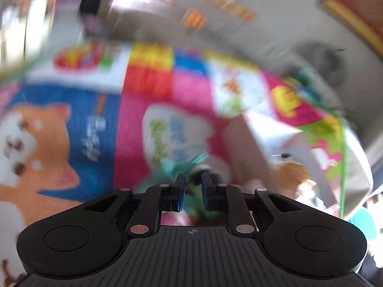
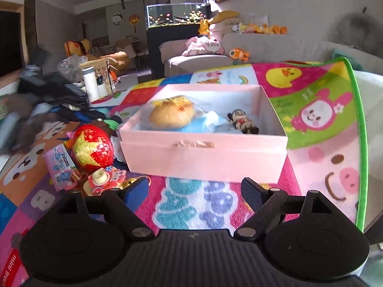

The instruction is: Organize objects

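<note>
My left gripper [image 1: 193, 179] is nearly closed on a green toy [image 1: 191, 165]; my right gripper [image 2: 195, 186] is spread wide, holding nothing.
The pink box [image 2: 203, 157] on the mat [image 2: 318, 110] holds 2 toys; a red ball [image 2: 92, 147] lies just left of it.

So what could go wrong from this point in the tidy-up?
1. The left tongs pinch something green and feathery by a thin part; the view is smeared with motion, so it might slip free.
2. The pink box already holds a bun and a small figure; a careless drop could land on them.
3. The right tongs hang open near the box front and might nudge it.
</note>
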`<state>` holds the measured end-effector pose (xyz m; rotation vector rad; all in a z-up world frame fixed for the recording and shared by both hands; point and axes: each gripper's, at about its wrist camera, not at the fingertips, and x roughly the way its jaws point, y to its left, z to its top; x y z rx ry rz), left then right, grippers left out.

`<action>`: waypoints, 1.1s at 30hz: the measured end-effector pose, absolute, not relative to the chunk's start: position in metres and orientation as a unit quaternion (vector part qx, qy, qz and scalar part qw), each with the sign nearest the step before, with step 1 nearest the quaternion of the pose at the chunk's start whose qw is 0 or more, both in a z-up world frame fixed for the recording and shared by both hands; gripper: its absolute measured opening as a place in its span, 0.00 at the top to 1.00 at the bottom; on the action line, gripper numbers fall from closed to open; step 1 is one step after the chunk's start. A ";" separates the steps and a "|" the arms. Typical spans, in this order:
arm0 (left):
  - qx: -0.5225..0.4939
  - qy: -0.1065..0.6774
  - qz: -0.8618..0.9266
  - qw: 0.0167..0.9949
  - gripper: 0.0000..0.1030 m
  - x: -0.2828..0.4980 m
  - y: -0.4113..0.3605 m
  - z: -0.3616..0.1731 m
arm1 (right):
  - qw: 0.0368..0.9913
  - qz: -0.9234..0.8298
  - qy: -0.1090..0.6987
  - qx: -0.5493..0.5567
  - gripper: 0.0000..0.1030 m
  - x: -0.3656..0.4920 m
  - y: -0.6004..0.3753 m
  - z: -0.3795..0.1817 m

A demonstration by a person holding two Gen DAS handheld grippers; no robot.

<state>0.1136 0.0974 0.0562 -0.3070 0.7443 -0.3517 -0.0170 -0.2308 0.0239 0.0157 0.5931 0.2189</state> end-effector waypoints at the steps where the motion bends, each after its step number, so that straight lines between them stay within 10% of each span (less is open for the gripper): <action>1: -0.129 0.323 -0.181 0.920 0.84 0.092 0.099 0.066 | 0.950 0.107 0.294 0.007 0.15 -0.018 -0.230 0.022; 15: 0.032 0.412 -0.177 0.893 0.80 -0.044 0.073 0.023 | 0.931 0.084 0.356 0.015 0.00 -0.012 -0.222 0.003; 24: 0.009 0.404 -0.203 0.892 0.27 -0.032 0.048 0.014 | 0.927 0.072 0.367 0.005 0.00 -0.009 -0.219 -0.001; 33: -0.275 0.386 -0.082 0.877 0.31 0.009 0.096 0.012 | 0.928 0.068 0.367 -0.005 0.00 -0.009 -0.216 -0.001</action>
